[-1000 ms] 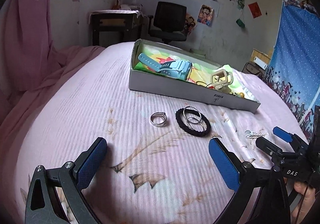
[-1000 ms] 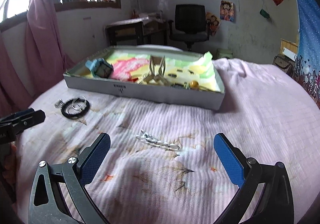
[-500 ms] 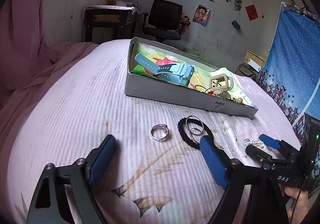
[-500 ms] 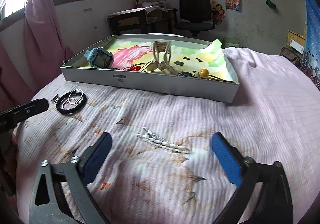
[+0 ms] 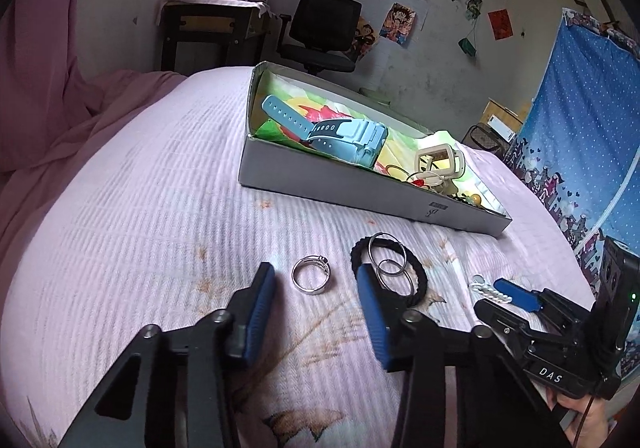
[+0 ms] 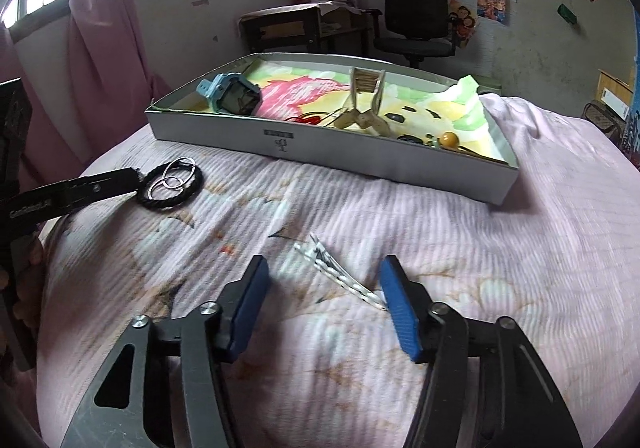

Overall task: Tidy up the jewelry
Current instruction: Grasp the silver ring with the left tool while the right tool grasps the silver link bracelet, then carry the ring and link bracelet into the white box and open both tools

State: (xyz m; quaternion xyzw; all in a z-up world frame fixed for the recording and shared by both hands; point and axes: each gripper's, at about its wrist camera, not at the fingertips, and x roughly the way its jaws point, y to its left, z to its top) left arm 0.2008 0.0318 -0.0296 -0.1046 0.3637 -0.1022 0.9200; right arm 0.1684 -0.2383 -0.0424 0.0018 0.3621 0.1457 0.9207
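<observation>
Ring (image 5: 311,275): plain silver band with a small setting, flat on the bed (image 5: 140,208), between the half-open blue pads of the left tongs (image 5: 316,300), touching neither. Judged step: pick it up and carry it to the box (image 5: 360,190). To do it well, lower the pads onto the sheet either side of the band, close across its width, and press lightly, since the soft ribbed fabric will give and a thin hard band can slip or tip.

Hair tie (image 5: 416,280): black, braided, round, just right of the ring; the right pad overlaps its near edge. Keep it out of the grip.

Two hoops (image 5: 387,248): thin bright wire circles, one larger, lying on the hair tie.

Clip (image 6: 340,274): slim white-and-dark patterned hairpin, lying on the bed between the half-open pads of the right tongs (image 6: 326,306), its near end close to the right pad; not gripped.

Box: shallow grey card tray with a bright printed liner, beyond all loose items. Holds a pale blue rubbery watch (image 5: 344,136), a cream plastic claw clip (image 5: 440,162), and small beads.

Bed: pink ribbed sheet with faded print.
</observation>
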